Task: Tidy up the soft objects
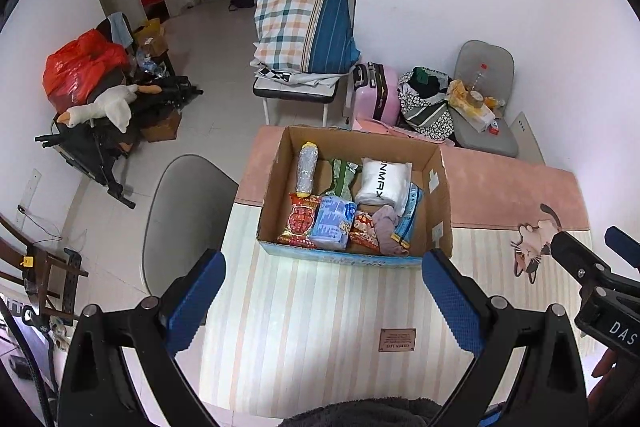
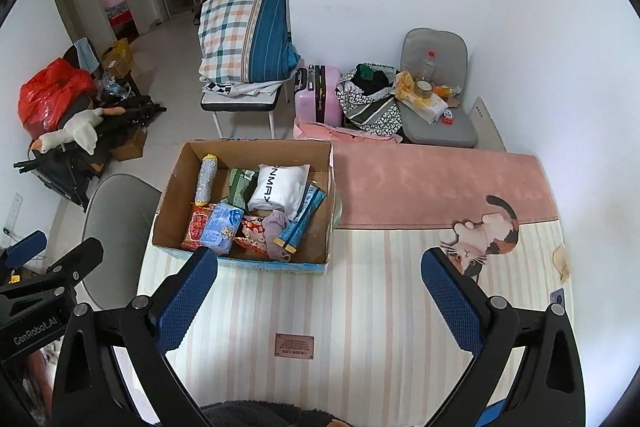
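An open cardboard box (image 1: 439, 195) stands on the striped mat; it also shows in the right wrist view (image 2: 168, 203). It holds a white pillow pack (image 1: 382, 181), a silver roll (image 1: 307, 169), a green bag (image 1: 340, 177), a red snack bag (image 1: 301, 221), a blue tissue pack (image 1: 332, 223) and a mauve cloth (image 1: 386, 227). My left gripper (image 1: 322, 301) is open and empty, just in front of the box. My right gripper (image 2: 320, 297) is open and empty, in front of the box and to its right.
The table mat (image 2: 360, 307) has a pink band at the back and a cat picture (image 2: 486, 235) at the right. A grey chair (image 1: 184, 211) stands left of the table. Behind are a cluttered grey chair (image 2: 436, 107), a pink suitcase (image 2: 314, 95) and folded bedding (image 2: 244, 35).
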Demonstrator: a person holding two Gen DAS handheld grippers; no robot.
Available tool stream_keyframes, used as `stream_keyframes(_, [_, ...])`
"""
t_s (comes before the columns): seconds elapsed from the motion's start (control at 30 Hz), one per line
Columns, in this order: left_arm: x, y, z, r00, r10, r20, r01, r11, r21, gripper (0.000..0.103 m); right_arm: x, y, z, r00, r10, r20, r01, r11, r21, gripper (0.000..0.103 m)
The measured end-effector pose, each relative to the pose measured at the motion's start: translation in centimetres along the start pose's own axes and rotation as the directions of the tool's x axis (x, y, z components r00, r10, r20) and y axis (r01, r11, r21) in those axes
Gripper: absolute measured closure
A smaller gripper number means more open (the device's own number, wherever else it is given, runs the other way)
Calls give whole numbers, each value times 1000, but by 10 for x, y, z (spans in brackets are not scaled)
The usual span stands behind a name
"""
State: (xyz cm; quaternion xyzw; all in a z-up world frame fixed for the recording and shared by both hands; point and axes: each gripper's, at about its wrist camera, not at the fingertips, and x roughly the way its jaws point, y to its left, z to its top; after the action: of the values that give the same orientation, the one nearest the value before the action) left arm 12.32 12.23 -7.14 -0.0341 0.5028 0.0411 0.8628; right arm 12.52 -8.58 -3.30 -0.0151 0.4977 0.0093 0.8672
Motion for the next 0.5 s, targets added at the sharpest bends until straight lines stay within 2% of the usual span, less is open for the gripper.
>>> stream_keyframes(0.5, [1,1,1,1000,-5,-1,5,1000,-1,2,6,0,-4,1000,9,-18,-9,1000,0,0])
